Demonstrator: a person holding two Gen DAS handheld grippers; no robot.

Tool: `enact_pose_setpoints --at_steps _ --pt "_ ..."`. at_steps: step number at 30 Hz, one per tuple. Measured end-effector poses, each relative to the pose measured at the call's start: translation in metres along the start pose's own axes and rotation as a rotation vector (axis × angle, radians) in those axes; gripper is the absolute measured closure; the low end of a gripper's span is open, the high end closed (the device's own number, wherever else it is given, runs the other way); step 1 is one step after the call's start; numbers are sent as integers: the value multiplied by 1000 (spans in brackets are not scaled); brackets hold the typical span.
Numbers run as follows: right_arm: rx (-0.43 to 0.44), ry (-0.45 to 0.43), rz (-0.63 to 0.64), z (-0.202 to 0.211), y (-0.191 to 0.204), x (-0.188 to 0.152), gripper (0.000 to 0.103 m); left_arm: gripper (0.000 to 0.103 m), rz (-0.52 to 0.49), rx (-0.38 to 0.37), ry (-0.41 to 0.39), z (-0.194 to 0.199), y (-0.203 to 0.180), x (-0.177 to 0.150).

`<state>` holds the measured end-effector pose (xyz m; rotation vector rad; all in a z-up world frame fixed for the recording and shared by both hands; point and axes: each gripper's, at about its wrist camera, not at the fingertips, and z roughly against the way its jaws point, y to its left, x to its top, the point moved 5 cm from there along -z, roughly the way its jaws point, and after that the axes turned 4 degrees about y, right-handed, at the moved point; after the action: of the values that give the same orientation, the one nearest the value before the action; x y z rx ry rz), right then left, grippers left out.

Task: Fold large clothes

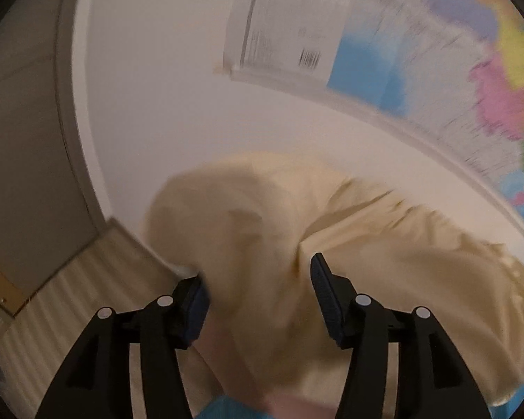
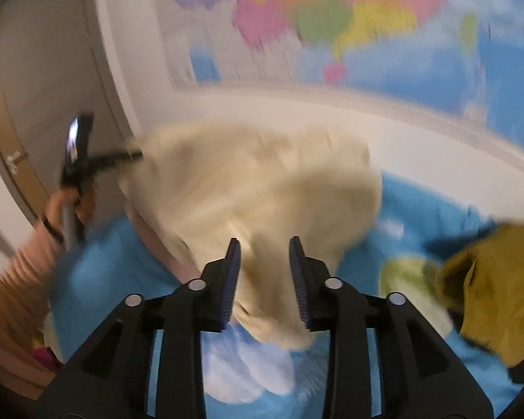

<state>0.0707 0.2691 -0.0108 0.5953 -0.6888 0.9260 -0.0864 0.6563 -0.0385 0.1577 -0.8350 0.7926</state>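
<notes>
A large cream-yellow garment (image 1: pixel 332 244) is bunched up and blurred by motion; it also shows in the right wrist view (image 2: pixel 255 188). My left gripper (image 1: pixel 258 279) has its jaws wide apart with the cloth lying between and beyond them, not pinched. From the right wrist view the left gripper (image 2: pixel 132 155) touches the garment's left edge. My right gripper (image 2: pixel 264 265) has its jaws apart over the garment's near part, with nothing clamped. The garment lies over a blue bedcover (image 2: pixel 419 209).
A colourful wall map (image 2: pixel 332 17) hangs on the white wall behind the bed; it also shows in the left wrist view (image 1: pixel 436 70). A mustard-yellow garment (image 2: pixel 489 289) lies at the right. A door (image 1: pixel 24 139) stands at the left. A white patch (image 2: pixel 248 359) marks the cover.
</notes>
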Motion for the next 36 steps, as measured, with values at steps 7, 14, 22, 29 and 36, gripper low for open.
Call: enact_pose_setpoints --at_steps 7,14,22,29,36 --pt "70 45 70 -45 42 23 67 32 -194 -147 -125 51 -65 -28" --pt "98 199 68 -93 46 -24 71 25 -328 -117 31 -8 -102 -65" --pt "165 87 -17 -44 41 -9 56 26 -308 -130 -34 20 -103 -61" --pt "161 90 -51 -57 44 -14 53 21 -358 -173 -54 41 -138 -87" --pt "147 134 -39 -82 44 -24 48 21 -360 -149 10 13 -151 -109"
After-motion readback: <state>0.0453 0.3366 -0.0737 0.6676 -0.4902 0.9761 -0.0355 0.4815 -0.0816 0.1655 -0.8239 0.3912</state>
